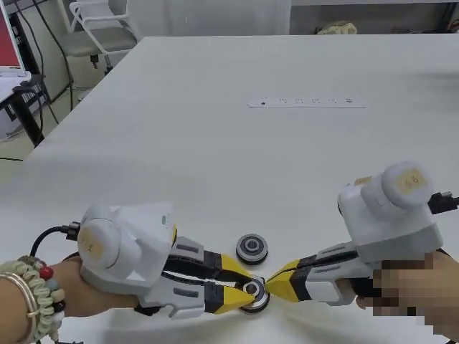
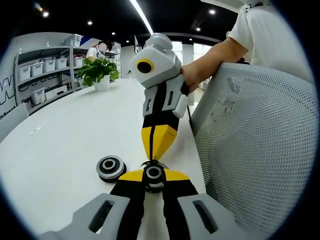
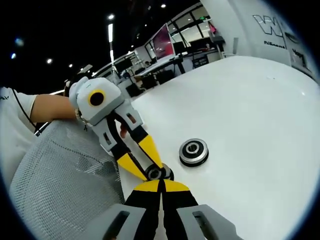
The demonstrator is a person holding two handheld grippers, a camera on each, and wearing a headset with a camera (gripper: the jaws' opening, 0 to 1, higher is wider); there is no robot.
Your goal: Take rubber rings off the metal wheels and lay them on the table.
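Two grippers met head-on — left gripper (image 1: 247, 290) clamped the wheel (image 1: 255, 292); right gripper (image 1: 271, 284), jaws shut, touched its far rim, hold unclear.

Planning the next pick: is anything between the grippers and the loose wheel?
Nothing visible. The loose wheel lies on bare table just beyond the clamped wheel, where the left gripper and right gripper meet.

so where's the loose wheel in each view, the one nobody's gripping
head view: the loose wheel lies low centre, just beyond the gripped wheel.
left gripper view: lower left, left of the gripped wheel.
right gripper view: right of centre, up and right of the gripped wheel.
shared landmark: the gripped wheel, at the yellow jaw tips.
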